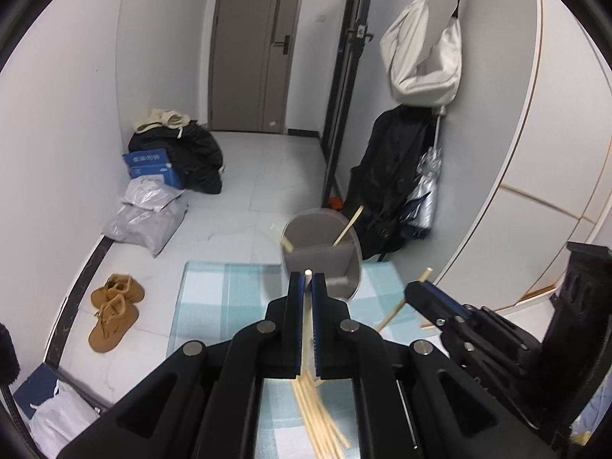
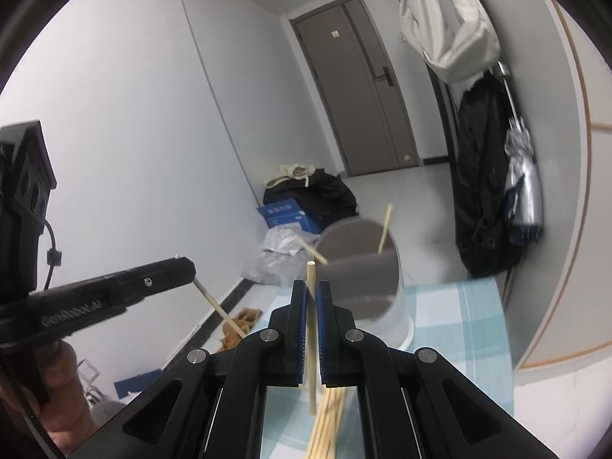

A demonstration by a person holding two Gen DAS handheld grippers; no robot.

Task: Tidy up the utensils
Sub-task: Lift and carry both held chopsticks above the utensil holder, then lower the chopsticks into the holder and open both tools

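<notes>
My left gripper (image 1: pixel 306 280) is shut on one pale wooden chopstick (image 1: pixel 306 329), whose tip pokes out past the pads. My right gripper (image 2: pixel 311 287) is shut on another chopstick (image 2: pixel 312 336), which stands nearly upright. Each gripper shows in the other's view: the right gripper (image 1: pixel 417 288) with its chopstick (image 1: pixel 397 310), the left gripper (image 2: pixel 189 266) with its chopstick (image 2: pixel 218 306). Just ahead stands a round grey-and-white utensil holder (image 1: pixel 321 254) (image 2: pixel 363 271) with two chopsticks leaning in it (image 1: pixel 349 225) (image 2: pixel 384 229). A loose pile of chopsticks (image 1: pixel 319 420) (image 2: pixel 329 413) lies on the cloth beneath both grippers.
A light blue checked cloth (image 1: pixel 229 294) (image 2: pixel 459 317) covers the table. On the floor beyond are brown shoes (image 1: pixel 113 310), grey parcels (image 1: pixel 147 214), a blue box (image 1: pixel 151 166) and dark bags. A black coat (image 1: pixel 390 176) and umbrella hang at the right wall. A hand (image 2: pixel 57 382) grips the left tool.
</notes>
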